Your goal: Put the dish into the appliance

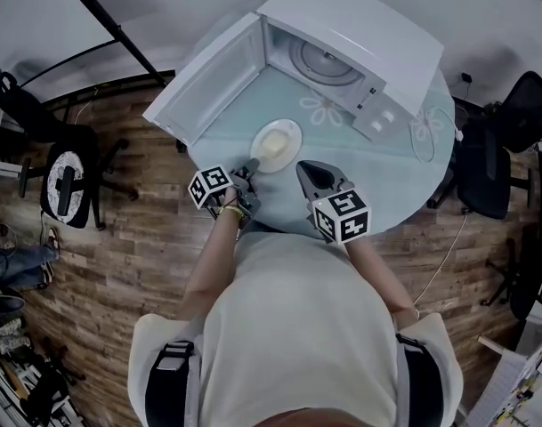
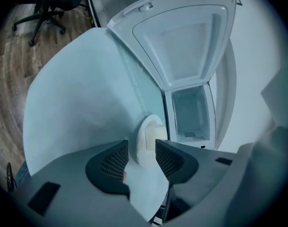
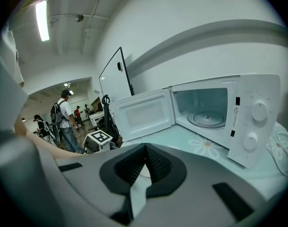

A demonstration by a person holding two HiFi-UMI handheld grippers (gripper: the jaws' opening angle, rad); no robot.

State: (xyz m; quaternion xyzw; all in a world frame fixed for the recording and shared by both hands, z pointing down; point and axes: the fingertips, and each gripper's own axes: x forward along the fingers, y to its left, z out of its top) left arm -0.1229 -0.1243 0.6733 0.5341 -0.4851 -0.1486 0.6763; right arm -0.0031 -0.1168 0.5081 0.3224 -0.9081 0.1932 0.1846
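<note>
Well, starting at my far left, one black office chair [image 1: 66,181] with a round padded seat stands on the wood-plank floor [image 1: 128,265]. One round table [image 1: 391,181] with a smooth pale-teal top carries one boxy white microwave [image 1: 359,34], its flat door [image 1: 204,92] swung wide to the left. My left gripper [image 1: 250,165] has its two ribbed dark pads [image 2: 110,162] spread wide. The near rim of the dish [image 1: 276,143] shows between them, and neither pad presses on it. That single dish is a shallow white oval plate, resting on the tabletop just in front of the open cavity. My right gripper [image 1: 304,169] hangs just beside it with jaws pinched together, empty. Inside the oven lies one round glass turntable [image 1: 324,60]; two round knobs [image 3: 258,111] sit on the panel.
</note>
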